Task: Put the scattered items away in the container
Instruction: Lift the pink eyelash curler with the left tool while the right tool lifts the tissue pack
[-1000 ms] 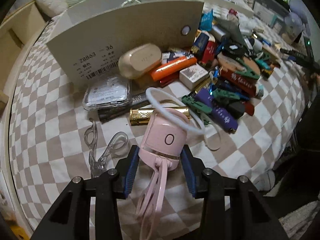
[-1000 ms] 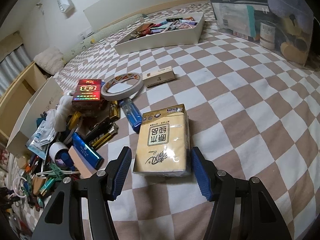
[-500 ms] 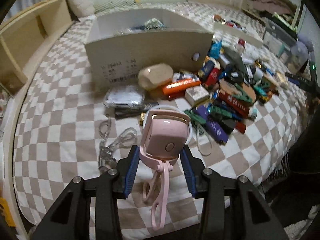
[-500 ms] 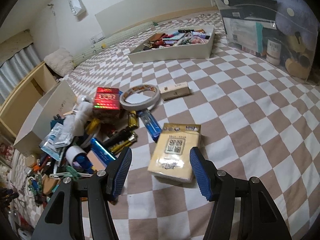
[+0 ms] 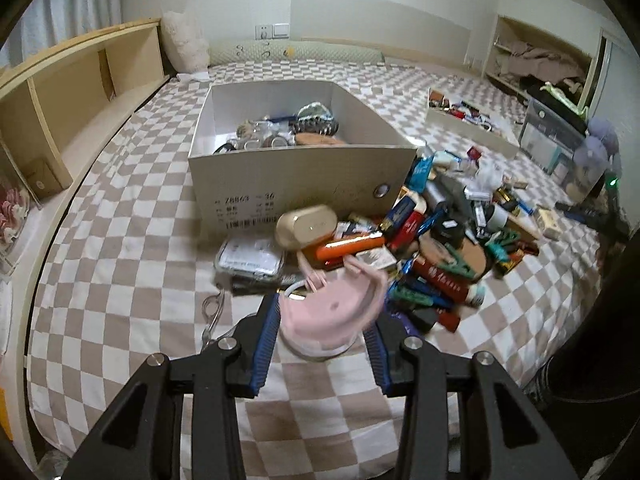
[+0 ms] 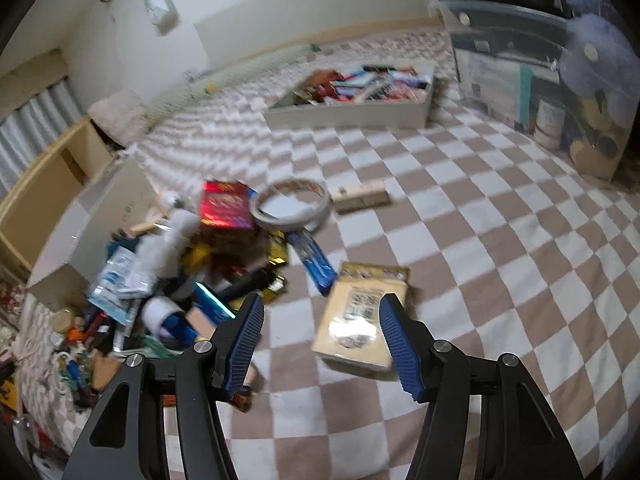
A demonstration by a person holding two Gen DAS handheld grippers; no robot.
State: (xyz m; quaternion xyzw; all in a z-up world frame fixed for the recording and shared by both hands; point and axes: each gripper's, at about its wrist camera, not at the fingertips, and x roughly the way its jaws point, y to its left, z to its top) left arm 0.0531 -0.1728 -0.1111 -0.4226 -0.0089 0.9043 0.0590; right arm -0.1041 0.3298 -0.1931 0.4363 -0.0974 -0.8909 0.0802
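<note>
On the checkered bed [image 5: 120, 264], a cardboard box [image 5: 296, 168] stands behind a heap of small items [image 5: 448, 240].
Left tool [image 5: 320, 332] is clenched on a pink handheld fan [image 5: 332, 320], lifted clear of the bed just before the heap. Right tool [image 6: 320, 332] hangs released, pads touching nothing, above a yellow tissue pack [image 6: 360, 316] lying on the bed beside a blue lighter [image 6: 316, 260].
</note>
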